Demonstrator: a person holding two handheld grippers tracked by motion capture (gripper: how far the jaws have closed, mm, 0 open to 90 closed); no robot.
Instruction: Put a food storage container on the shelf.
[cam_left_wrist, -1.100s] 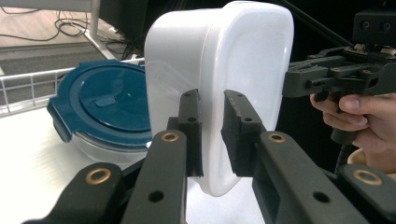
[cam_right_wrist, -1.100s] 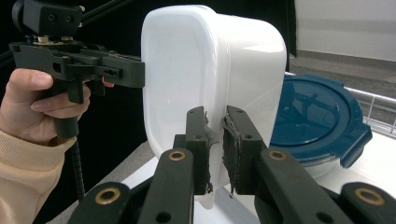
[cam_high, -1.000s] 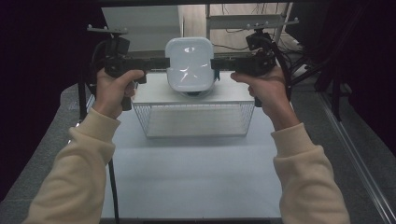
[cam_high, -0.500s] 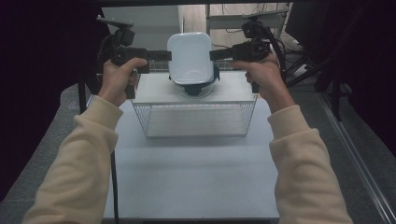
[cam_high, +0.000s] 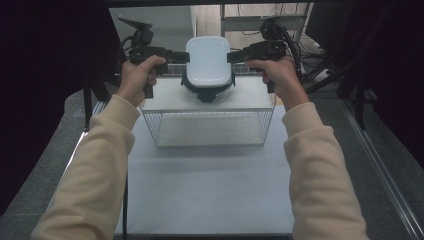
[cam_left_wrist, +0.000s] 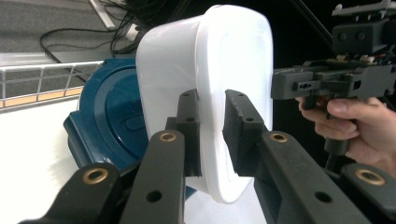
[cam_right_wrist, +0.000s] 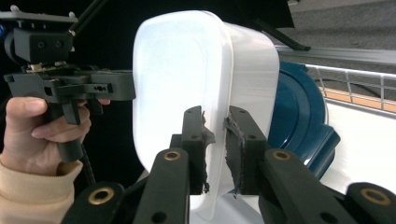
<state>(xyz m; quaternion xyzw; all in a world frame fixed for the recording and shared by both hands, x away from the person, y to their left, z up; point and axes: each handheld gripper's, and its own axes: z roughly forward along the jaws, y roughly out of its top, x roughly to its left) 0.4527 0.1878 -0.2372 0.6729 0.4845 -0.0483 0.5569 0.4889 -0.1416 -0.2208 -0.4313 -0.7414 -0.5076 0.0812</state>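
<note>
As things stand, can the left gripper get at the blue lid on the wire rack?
Probably not yet: the left gripper is clamped on the white container's rim, and that container sits over the blue lid.

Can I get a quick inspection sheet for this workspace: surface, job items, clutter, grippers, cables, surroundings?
Surface: white table, bare in front.
Job's things: white container held above the blue lid, which sits on a wire basket.
Clutter: nothing seen.
Grippers: left gripper and right gripper each clamp the container's rim, on opposite sides.
Cables: black cables trail behind the right gripper.
Surroundings: dark; grey floor.
</note>
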